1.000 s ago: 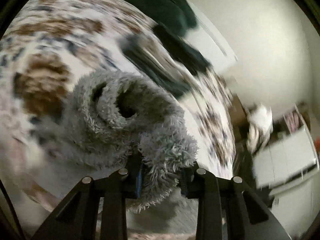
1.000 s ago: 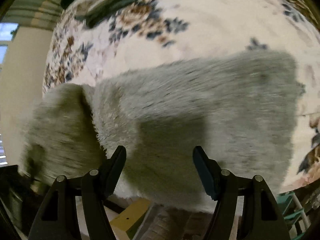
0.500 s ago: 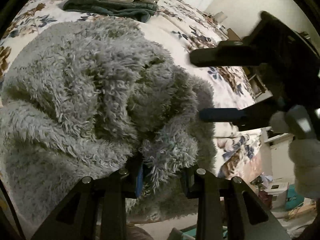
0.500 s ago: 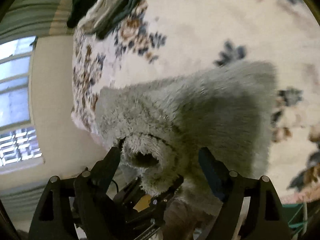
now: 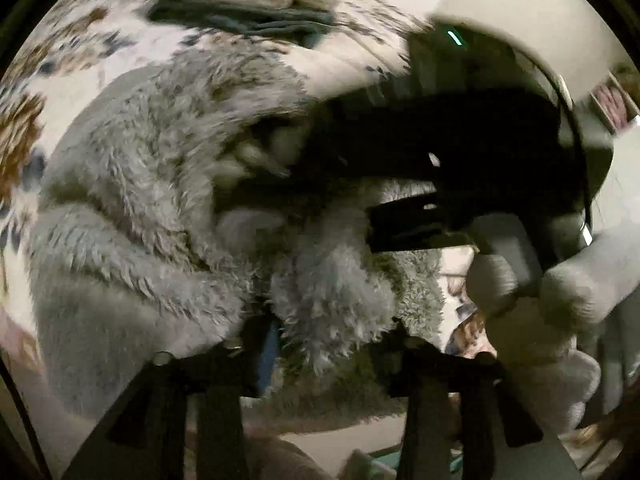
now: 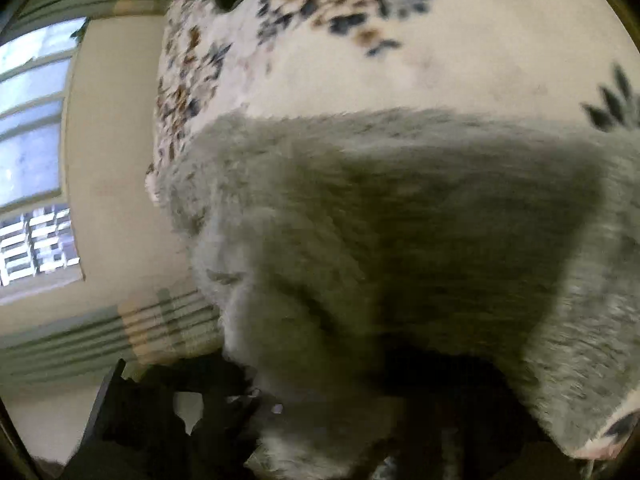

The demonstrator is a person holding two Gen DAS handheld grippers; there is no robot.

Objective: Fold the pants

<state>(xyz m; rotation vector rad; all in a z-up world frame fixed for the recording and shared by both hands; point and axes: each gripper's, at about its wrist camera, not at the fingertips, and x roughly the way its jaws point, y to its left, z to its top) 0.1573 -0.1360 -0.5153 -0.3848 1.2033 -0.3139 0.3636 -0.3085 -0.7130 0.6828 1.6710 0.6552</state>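
Left claw: clamped on a bunched edge of the fluffy grey pants.
Right claw: just beyond it, reaching sideways into the same bunch; grip state unclear.
Pants: spread away from both across the floral bed.

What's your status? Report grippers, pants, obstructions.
Left gripper shut on grey fleece pants. Right gripper at the pants, fingers blurred, grip unclear. Pants bunched on floral bedspread. Folded clothes stack behind, apart.

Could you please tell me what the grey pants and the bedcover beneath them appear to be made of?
The grey pants look like shaggy, matte fleece or faux fur: long curled tufts stand up. The bedcover seems smooth woven fabric, cream with printed flowers; the blur leaves its weave unclear.
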